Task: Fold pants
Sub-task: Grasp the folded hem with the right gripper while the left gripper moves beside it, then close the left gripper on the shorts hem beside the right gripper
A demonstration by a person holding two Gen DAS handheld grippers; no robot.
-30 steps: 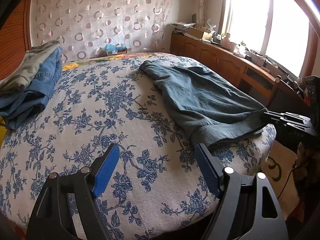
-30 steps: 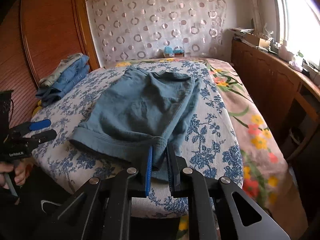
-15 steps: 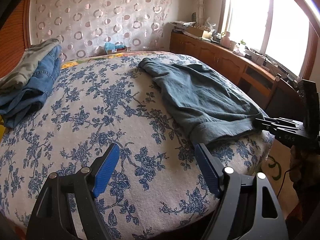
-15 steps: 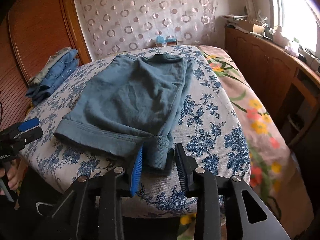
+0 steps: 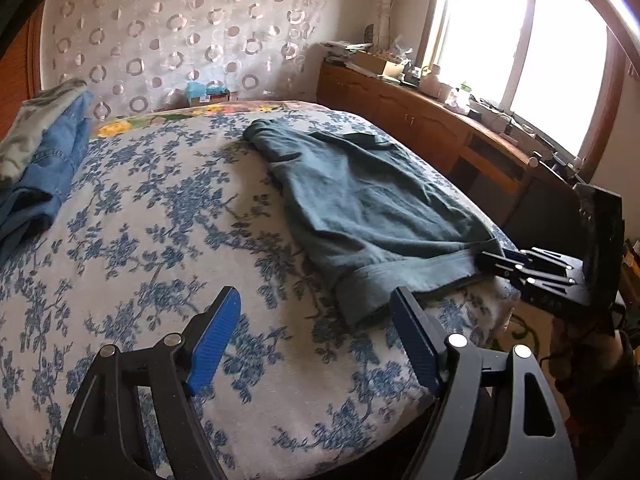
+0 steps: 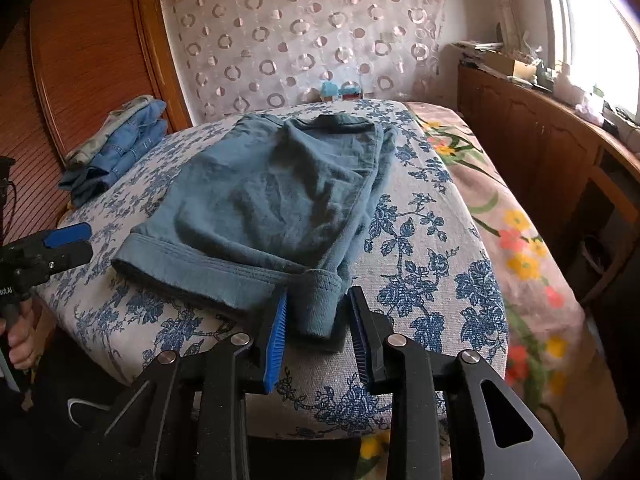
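Blue-grey pants (image 6: pixel 272 200) lie folded lengthwise on the flowered bed cover (image 6: pixel 420 248), cuffs toward me. My right gripper (image 6: pixel 316 308) sits at the bed's near edge. The right-hand cuff corner (image 6: pixel 320 304) lies between its jaws, which are closing, with a gap still showing on each side of the cloth. In the left wrist view the pants (image 5: pixel 380 208) stretch away to the right, with the right gripper (image 5: pixel 492 258) at their far cuff. My left gripper (image 5: pixel 316 320) hangs open over the cover, its right finger just short of the near cuff corner (image 5: pixel 360 300).
A stack of folded jeans (image 5: pixel 44 152) lies at the bed's far left, by a wooden wardrobe (image 6: pixel 80 60). A long wooden cabinet (image 5: pixel 420 128) under the window runs along the right. A person's hand (image 6: pixel 20 344) holds the left gripper's handle.
The right gripper was shut on the cuff corner a second ago. Its jaws have since parted, and the cuff has dropped onto the bed between them. The left gripper stayed open.
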